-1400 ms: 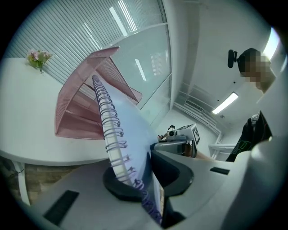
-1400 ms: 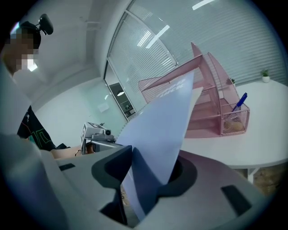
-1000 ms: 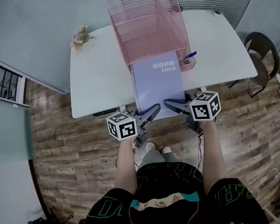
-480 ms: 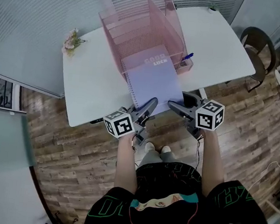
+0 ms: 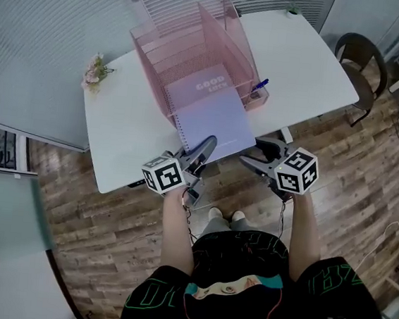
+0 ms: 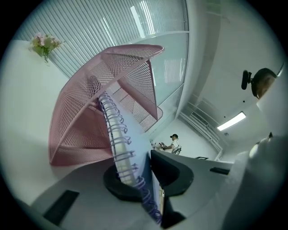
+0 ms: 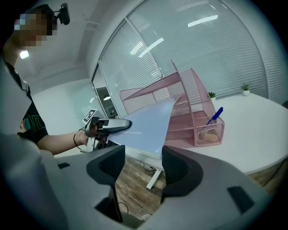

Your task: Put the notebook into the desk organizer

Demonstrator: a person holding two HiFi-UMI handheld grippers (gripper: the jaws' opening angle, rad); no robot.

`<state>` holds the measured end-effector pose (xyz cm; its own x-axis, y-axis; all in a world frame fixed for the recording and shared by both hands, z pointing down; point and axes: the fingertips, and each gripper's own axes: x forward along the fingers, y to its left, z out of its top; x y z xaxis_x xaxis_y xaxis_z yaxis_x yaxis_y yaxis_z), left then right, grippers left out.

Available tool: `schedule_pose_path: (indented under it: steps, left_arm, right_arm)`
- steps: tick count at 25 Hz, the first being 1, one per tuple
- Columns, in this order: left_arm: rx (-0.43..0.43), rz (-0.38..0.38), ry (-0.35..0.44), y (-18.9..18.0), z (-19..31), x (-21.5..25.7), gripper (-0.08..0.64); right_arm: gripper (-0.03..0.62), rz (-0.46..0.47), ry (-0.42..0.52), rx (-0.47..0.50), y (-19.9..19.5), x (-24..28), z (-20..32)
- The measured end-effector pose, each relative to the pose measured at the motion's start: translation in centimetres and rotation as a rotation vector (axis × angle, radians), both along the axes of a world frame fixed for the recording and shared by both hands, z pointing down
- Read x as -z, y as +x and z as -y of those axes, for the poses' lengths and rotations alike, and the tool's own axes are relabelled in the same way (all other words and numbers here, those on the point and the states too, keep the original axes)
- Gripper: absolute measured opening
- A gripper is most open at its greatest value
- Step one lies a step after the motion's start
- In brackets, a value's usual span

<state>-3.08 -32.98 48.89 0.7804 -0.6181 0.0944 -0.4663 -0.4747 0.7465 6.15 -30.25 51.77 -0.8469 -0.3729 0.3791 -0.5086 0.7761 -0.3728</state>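
As the left tool point(image 5: 202, 148) pinches the notebook point(image 5: 214, 118), right tool point(image 5: 255, 156) spread, the organizer point(image 5: 187, 44) veils its title.

Head view: mounted on the person's head, facing steeply down, well above the white desk point(image 5: 121, 129).
Left gripper view: rides the left gripper point(image 6: 145, 175), looks along its jaws, hard against the lilac spiral-bound notebook point(image 6: 118, 134); pink wire-mesh desk organizer point(image 6: 76, 117) just ahead.
Right gripper view: rides the right gripper point(image 7: 143, 161); organizer near, ahead-right.
Shared: notebook and organizer, all three views.
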Motion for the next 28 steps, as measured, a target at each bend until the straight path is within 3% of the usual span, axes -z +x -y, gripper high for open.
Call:
schedule_pose_path:
  steps: [7, 10, 12, 14, 16, 20, 24, 28]
  left_arm:
    - [0.016, -0.014, -0.029, -0.4, 1.4, 0.2, 0.061]
    - [0.021, -0.028, -0.043, -0.5, 2.0, 0.4, 0.063]
    - [0.028, -0.056, -0.068, -0.5, 2.5, 0.4, 0.064]
    - [0.044, -0.081, -0.092, -0.6, 2.8, 0.4, 0.064]
    - [0.048, -0.086, -0.095, -0.6, 2.8, 0.6, 0.074]
    - [0.015, -0.054, -0.059, -0.2, 2.5, 1.1, 0.151]
    - [0.029, -0.007, -0.03, -1.2, 1.5, 1.0, 0.318]
    - [0.04, -0.037, 0.002, -2.4, 0.3, 1.7, 0.328]
  right_arm:
    - [0.243, -0.078, -0.028, -0.023, 0.4, -0.4, 0.1]
    - [0.142, -0.157, -0.03, -0.033, 0.9, -1.2, 0.1]
    - [0.087, -0.132, -0.006, -0.017, 0.0, -0.4, -0.2]
    - [0.057, -0.098, 0.039, 0.019, -1.7, 0.9, -0.8]
    - [0.051, -0.12, 0.091, 0.043, -3.4, 1.6, -1.0]
    - [0.034, -0.154, 0.167, 0.046, -5.9, 2.3, -0.5]
    - [0.025, -0.129, 0.212, 0.021, -7.2, 4.2, 0.3]
    - [0.025, -0.176, 0.222, 0.129, -8.2, 4.4, -0.8]
